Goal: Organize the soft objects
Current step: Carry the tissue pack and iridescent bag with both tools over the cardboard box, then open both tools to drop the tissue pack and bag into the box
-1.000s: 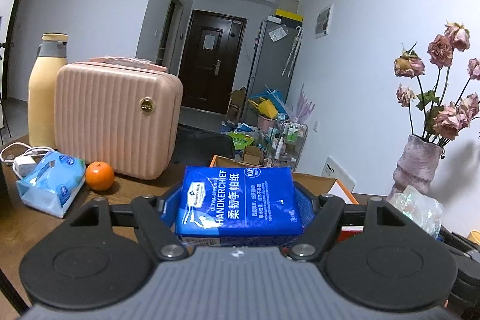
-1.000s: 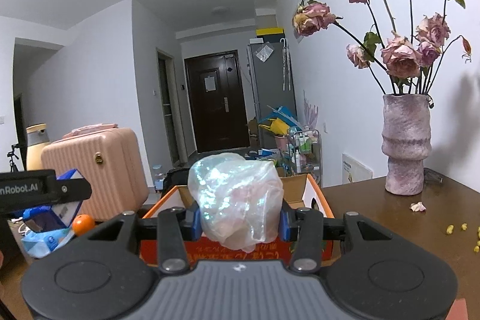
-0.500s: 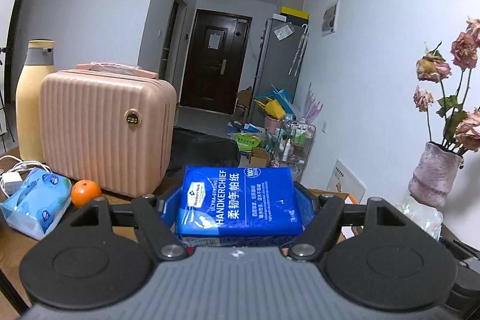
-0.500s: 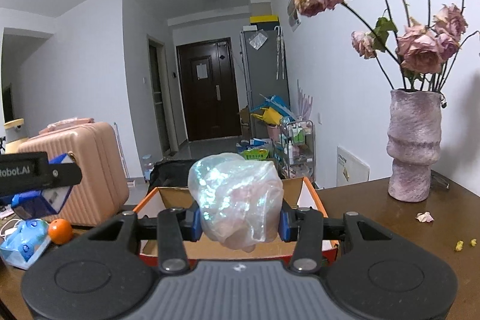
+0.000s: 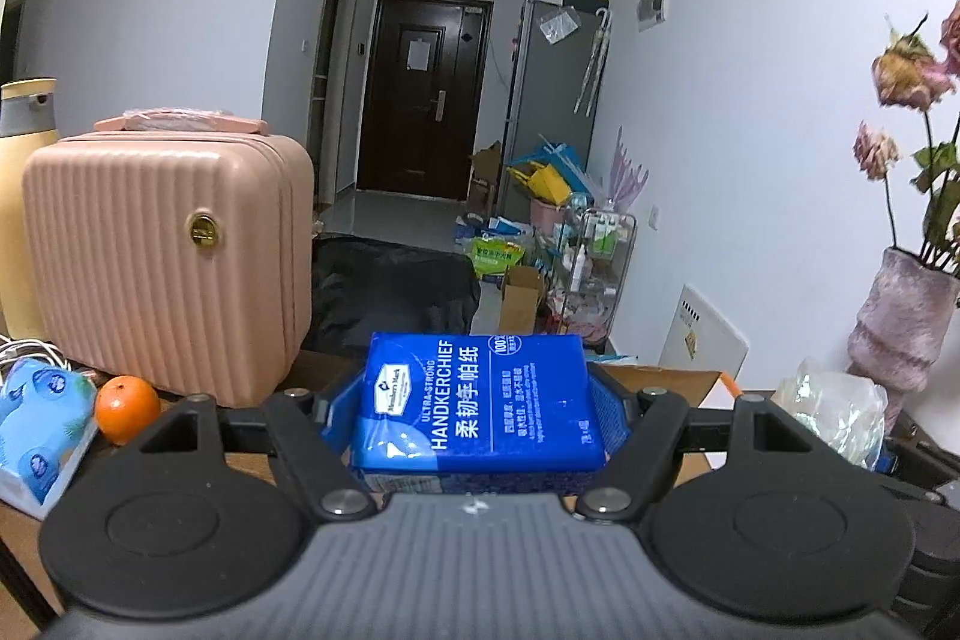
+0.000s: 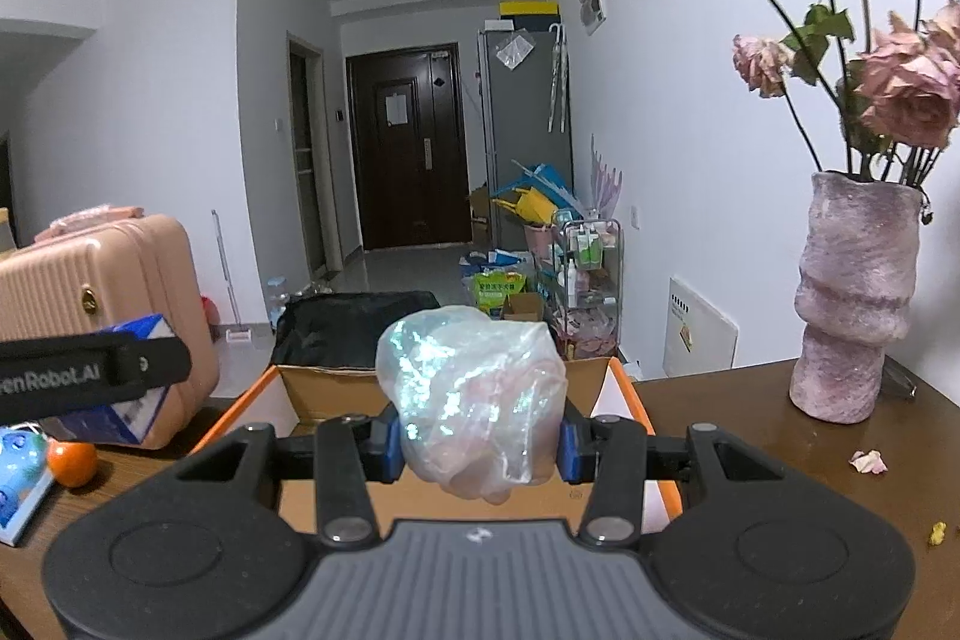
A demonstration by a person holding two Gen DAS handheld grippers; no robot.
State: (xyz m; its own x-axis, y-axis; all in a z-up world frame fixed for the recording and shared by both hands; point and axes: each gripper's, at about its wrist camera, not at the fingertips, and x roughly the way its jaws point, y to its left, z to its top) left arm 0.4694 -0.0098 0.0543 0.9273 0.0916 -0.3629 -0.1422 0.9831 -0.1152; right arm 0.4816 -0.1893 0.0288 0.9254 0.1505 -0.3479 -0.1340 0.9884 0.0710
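My left gripper (image 5: 477, 409) is shut on a blue handkerchief tissue pack (image 5: 477, 400) and holds it above the table. My right gripper (image 6: 477, 445) is shut on a crumpled clear plastic bag (image 6: 474, 400) and holds it over an open cardboard box with orange flaps (image 6: 627, 388). The box edge shows in the left wrist view (image 5: 678, 379). The left gripper with the blue pack shows in the right wrist view (image 6: 90, 376), left of the box. The plastic bag shows in the left wrist view (image 5: 834, 409) at the right.
A pink ribbed case (image 5: 162, 262), an orange (image 5: 126, 409) and a light blue tissue pack (image 5: 39, 421) stand on the brown table (image 6: 750, 436) at the left. A pink vase with dried roses (image 6: 855, 304) stands at the right. Petals lie near it.
Both grippers have moved with their loads. The case and orange have shifted right in the left wrist view. The vase has shifted right and the box has come closer in the right wrist view.
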